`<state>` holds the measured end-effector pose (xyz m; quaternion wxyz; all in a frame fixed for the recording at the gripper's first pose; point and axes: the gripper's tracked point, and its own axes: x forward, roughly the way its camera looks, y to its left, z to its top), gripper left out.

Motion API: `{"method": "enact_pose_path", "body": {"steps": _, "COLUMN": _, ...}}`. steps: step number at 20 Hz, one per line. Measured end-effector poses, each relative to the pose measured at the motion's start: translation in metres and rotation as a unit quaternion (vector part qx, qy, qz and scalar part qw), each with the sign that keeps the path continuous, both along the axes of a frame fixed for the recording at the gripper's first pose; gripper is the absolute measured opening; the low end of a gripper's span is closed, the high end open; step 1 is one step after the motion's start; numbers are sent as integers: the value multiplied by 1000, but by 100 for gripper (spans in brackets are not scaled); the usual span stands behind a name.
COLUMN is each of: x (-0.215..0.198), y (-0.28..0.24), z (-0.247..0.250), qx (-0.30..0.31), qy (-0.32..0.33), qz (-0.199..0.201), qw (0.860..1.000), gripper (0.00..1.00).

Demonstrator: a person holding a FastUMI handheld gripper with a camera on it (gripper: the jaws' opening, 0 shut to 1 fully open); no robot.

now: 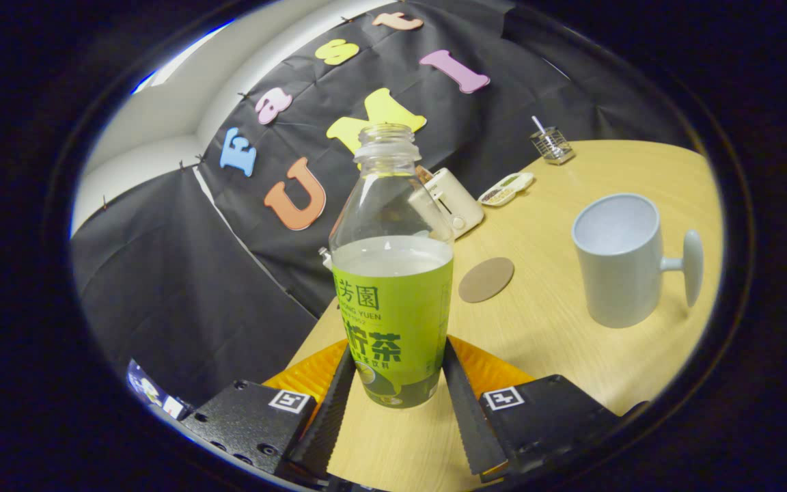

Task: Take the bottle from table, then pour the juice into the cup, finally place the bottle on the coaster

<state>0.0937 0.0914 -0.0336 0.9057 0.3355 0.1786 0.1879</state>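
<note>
I had the tongs [393, 372] clamped on the uncapped bottle [392, 301] at lower centre; cup [617, 260] right, coaster [486, 279] between.

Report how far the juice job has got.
Grasp looks done: the gripper has both fingers against the open, green-labelled bottle, upright with juice inside. Whether it has left the table is unclear. Left: pouring into the white cup, which looks empty, then setting the bottle on the coaster.

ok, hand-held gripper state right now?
Hand-held gripper: shut on the bottle, one finger pressed against each side of its green label; bottle uncapped, upright.
</note>
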Motion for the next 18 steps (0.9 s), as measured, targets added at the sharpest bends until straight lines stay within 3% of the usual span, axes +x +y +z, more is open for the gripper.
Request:
{"method": "enact_pose_path", "body": {"steps": 5, "x": 3, "y": -9, "z": 23, "qx": 121, "qy": 7, "qz": 7, "qw": 993, "gripper": 77}}
{"method": "enact_pose_path", "body": {"steps": 12, "x": 14, "y": -5, "z": 53, "qx": 259, "qy": 11, "qz": 7, "qw": 966, "gripper": 77}}
{"method": "enact_pose_path", "body": {"steps": 18, "x": 13, "y": -9, "z": 70, "qx": 334, "qy": 13, "qz": 3, "qw": 942, "gripper": 77}}
